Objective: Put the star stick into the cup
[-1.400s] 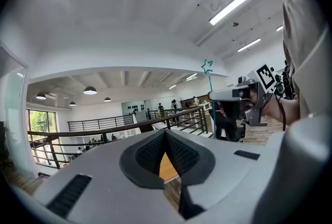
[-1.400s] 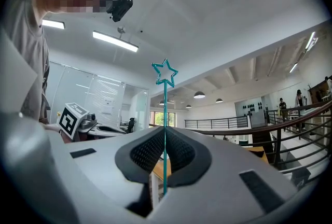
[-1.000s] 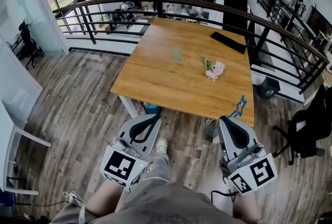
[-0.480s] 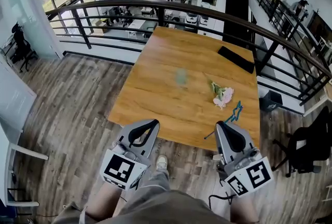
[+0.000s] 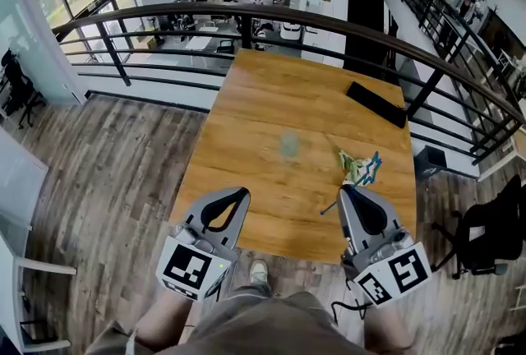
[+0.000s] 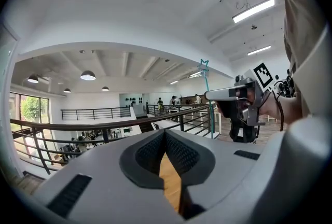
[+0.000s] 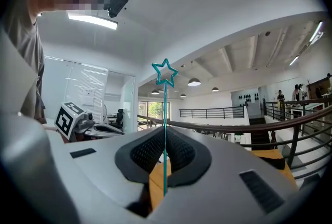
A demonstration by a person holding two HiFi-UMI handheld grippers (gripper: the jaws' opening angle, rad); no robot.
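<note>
Right gripper view: the right gripper (image 7: 164, 141) clamps the teal star stick (image 7: 165, 98), star end up; the left gripper (image 6: 165, 136) keeps its jaws together, empty; in the head view the clear cup (image 5: 288, 145) stands mid-way on the wooden table (image 5: 263, 90), apart from both.

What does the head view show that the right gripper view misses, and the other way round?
Only the head view: the translucent cup standing on the wooden table, the pink flower bunch and a flat black slab. Only the right gripper view: the jaws of the right gripper seen close, shut on the thin teal star stick, star upward, and the black camera on the person's head. Both: the stick, the left gripper, the table and the curved dark railing.
</note>
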